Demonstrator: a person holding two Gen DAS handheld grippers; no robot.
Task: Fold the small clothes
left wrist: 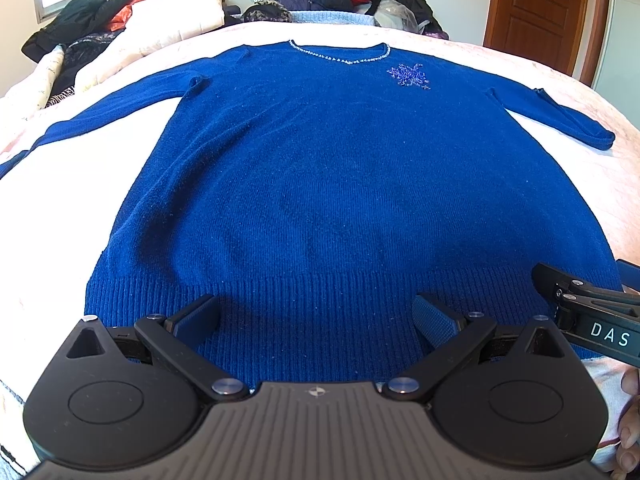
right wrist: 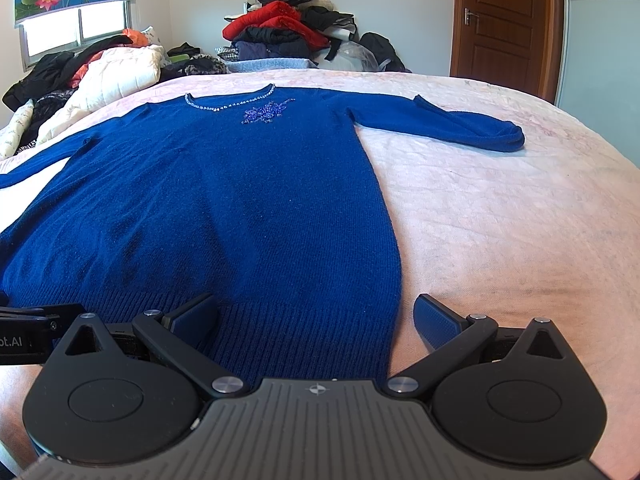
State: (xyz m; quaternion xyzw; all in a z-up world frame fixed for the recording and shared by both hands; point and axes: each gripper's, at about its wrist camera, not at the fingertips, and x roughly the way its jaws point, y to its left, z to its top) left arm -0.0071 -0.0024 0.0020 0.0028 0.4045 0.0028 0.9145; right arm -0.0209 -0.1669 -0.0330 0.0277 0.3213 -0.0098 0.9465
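A blue knit sweater (left wrist: pixel 320 168) (right wrist: pixel 224 200) lies flat and face up on the pale pink bedspread (left wrist: pixel 560 92) (right wrist: pixel 500 220), sleeves spread out, beaded neckline at the far end. My left gripper (left wrist: pixel 316 316) is open over the ribbed hem, nothing between its fingers. My right gripper (right wrist: pixel 316 316) is open at the hem's right corner, its left finger (right wrist: pixel 196 316) over the knit and its right finger (right wrist: pixel 438 320) over the bedspread. In the left wrist view the right gripper's body (left wrist: pixel 592 312) shows at the right edge.
Piled clothes (right wrist: pixel 288 28) and a white quilt (right wrist: pixel 120 68) crowd the far end of the bed. A brown door (right wrist: pixel 504 20) stands at the back right, a window (right wrist: pixel 76 28) at the back left. A hand (left wrist: pixel 630 420) shows at the lower right.
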